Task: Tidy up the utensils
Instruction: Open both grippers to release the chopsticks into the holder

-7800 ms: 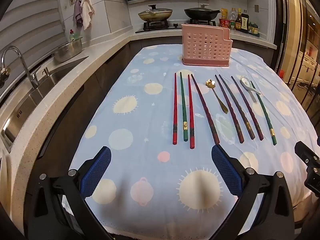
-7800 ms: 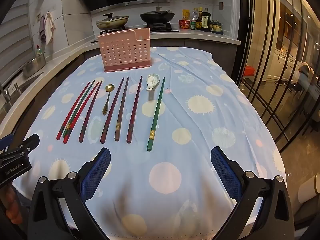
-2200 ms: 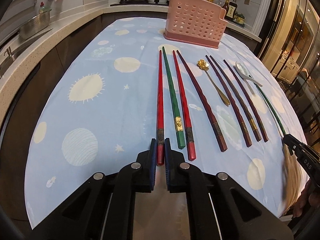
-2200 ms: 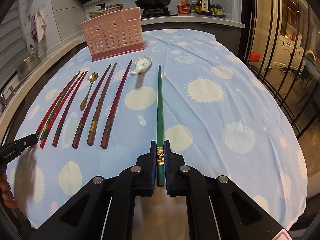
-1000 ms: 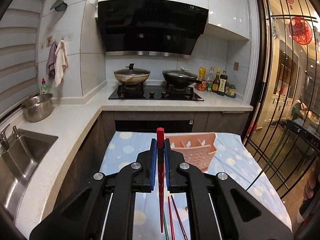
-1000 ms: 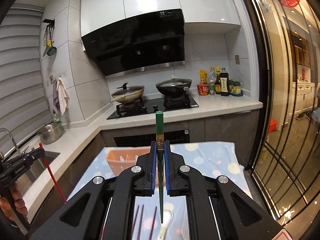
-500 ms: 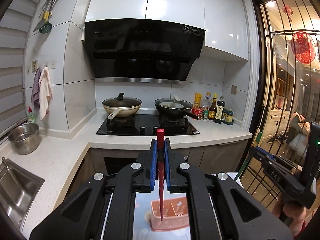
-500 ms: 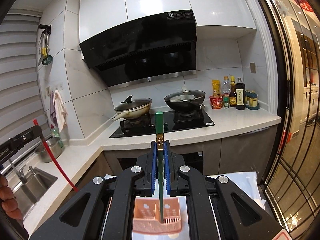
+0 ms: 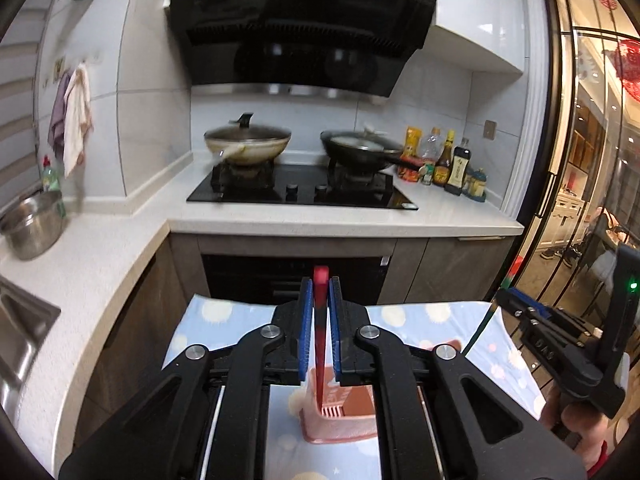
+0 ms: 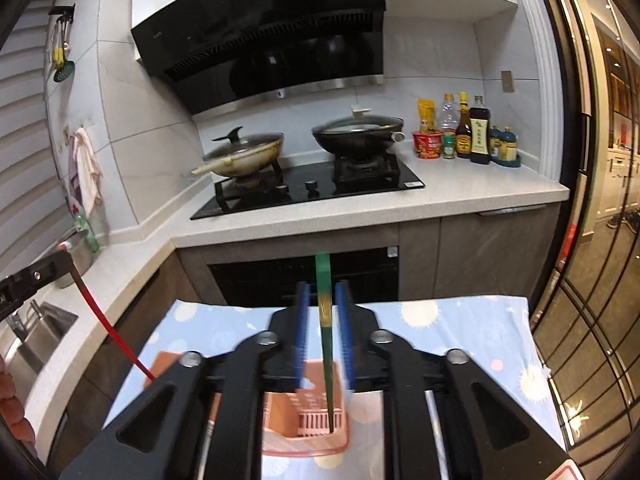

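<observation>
My left gripper (image 9: 320, 292) is shut on a red chopstick (image 9: 320, 344). The chopstick hangs upright with its tip down inside the pink utensil holder (image 9: 340, 428). In the right wrist view my right gripper (image 10: 323, 300) has its jaws slightly parted around a green chopstick (image 10: 327, 356). That chopstick stands upright with its tip on the slotted bottom of the pink holder (image 10: 304, 436). The left gripper's red chopstick (image 10: 108, 320) shows at the left of the right wrist view. The right gripper (image 9: 560, 336) shows at the right of the left wrist view.
The holder stands on a table with a blue dotted cloth (image 9: 404, 316). Beyond it are the counter, a hob with two lidded pans (image 9: 248, 144), sauce bottles (image 10: 472, 132), a sink (image 9: 20, 320) at left and glass doors (image 10: 600, 240) at right.
Both grippers have lowered their chopsticks into the pink holder. The right gripper's jaws have parted a little from the green chopstick, whose tip now rests on the holder's bottom.
</observation>
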Demonstrator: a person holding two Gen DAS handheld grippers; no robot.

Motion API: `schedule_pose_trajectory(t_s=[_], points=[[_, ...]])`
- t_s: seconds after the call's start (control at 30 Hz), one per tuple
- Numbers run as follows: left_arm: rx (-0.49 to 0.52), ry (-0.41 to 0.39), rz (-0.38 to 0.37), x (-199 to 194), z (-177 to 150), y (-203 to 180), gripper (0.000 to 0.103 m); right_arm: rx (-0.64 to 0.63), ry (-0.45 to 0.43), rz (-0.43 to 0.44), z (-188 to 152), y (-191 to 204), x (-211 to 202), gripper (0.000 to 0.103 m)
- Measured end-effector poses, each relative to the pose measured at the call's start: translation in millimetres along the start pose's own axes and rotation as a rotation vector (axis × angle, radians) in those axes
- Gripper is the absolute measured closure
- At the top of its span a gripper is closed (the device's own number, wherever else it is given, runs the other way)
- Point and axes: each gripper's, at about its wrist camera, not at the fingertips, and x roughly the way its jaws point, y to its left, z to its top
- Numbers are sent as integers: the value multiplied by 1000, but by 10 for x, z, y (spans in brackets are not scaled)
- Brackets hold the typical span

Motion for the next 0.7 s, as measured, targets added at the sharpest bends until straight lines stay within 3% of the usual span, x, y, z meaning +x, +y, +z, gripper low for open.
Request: schedule_pose_trajectory(t_s=[0.03,0.07,0.1,0.17,0.4,0.7], points=[[-8,10,13,2,-55,33,86,1,-9,-9,-39,-13,-44,63],[-18,12,27,-24,-107,74,65,4,-24,-15,-76,-32,-117,53],[-26,7,41,-55,-165,109,45,7,-35,-20,-122,-50,-172,51],[-28,-12,73,-170,-300,172,33,6,-46,-27,-191,-85,-353,50],[-36,12,110,-647,-856,370,19,27,-34,-18,-699,-232,-1048,42],[-40,134,114,-1144,-1818,426,19,55,94,-62,-1865,-318,-1726,42]])
